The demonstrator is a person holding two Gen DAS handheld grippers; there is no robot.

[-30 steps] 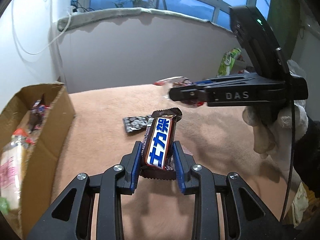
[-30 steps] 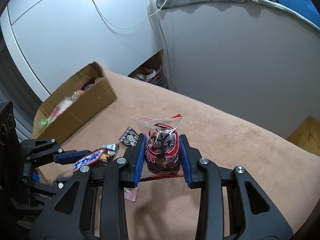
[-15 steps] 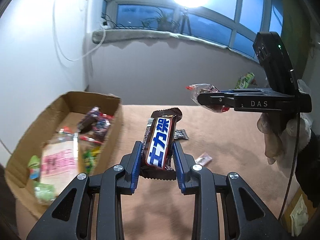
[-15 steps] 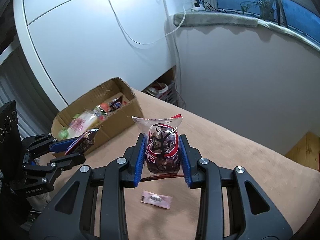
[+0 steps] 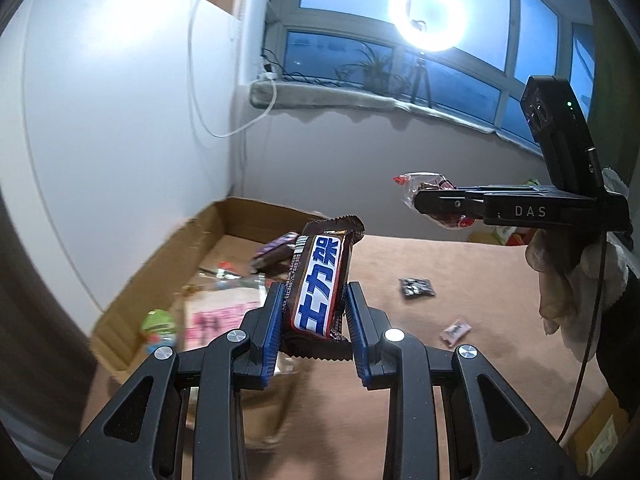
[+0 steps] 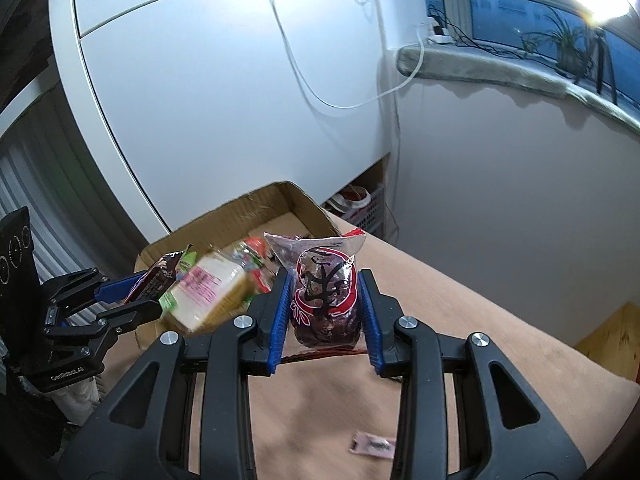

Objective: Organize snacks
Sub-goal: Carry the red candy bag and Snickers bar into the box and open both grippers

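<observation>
My left gripper [image 5: 316, 316] is shut on a brown chocolate bar [image 5: 320, 280] with a blue and white label, held upright above the near edge of the cardboard box [image 5: 160, 256]. My right gripper [image 6: 325, 316] is shut on a clear packet of dark red dates [image 6: 325, 300], also raised in the air. In the left wrist view the right gripper [image 5: 424, 204] hovers at the upper right with that packet [image 5: 424, 184] sticking out. In the right wrist view the left gripper [image 6: 132, 296] shows at the left beside the box [image 6: 256, 216].
The box holds several snacks, among them a pink-labelled pack [image 5: 224, 312] and a green one [image 5: 158, 324]. A black packet [image 5: 416, 287] and a pink sachet [image 5: 454, 330] lie on the tan tabletop [image 5: 440, 264]. A white wall and windowsill stand behind.
Both grippers have risen and swung left toward the box, each still holding its snack. The box now lies under and ahead of the fingers.
</observation>
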